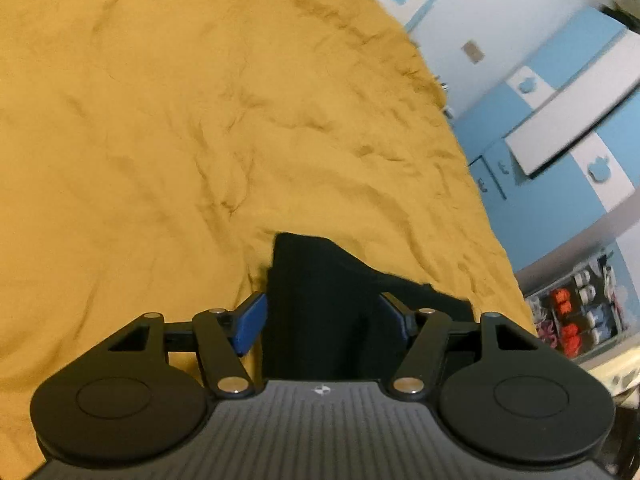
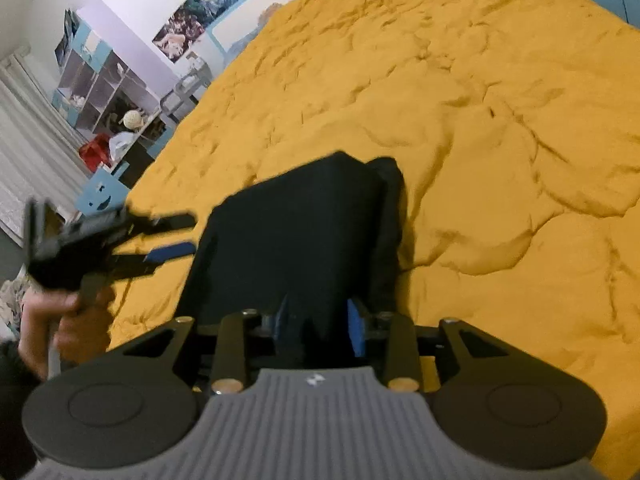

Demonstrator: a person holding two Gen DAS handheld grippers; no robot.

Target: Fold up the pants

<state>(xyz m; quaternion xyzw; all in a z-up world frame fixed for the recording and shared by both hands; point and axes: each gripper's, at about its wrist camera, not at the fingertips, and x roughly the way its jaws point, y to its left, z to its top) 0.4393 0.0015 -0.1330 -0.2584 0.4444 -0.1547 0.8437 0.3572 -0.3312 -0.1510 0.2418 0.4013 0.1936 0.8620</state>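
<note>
Lying on the mustard-yellow bedspread [image 2: 480, 128] near its close edge, the black pants [image 2: 296, 232] are already gathered into a compact, squarish bundle with layers stacked at the right side, so the folding looks mostly done; what seems left, as a judgement, is letting go and perhaps squaring the pile (no loose leg trails out in either view). Its long axis, as far as the fisheye allows, runs away from the right wrist camera toward the far side of the bed, the near end under the fingers and the far end a fairly straight edge; the left wrist view shows the same bundle as a dark block tapering off to the right.

The right gripper [image 2: 320, 326] straddles the near edge of the cloth with its jaws narrow; fabric sits between the blue pads [image 2: 356, 328], yet a gap appears to show beside them, so the grip reads as slackened rather than clamped. The left gripper [image 2: 172, 236] stands just beside the bundle's left edge, jaws wide and nothing between them, held by a hand [image 2: 60, 320]. Beyond the bed are a blue-and-white cabinet [image 1: 560, 120] and shelves [image 2: 100, 88].
</note>
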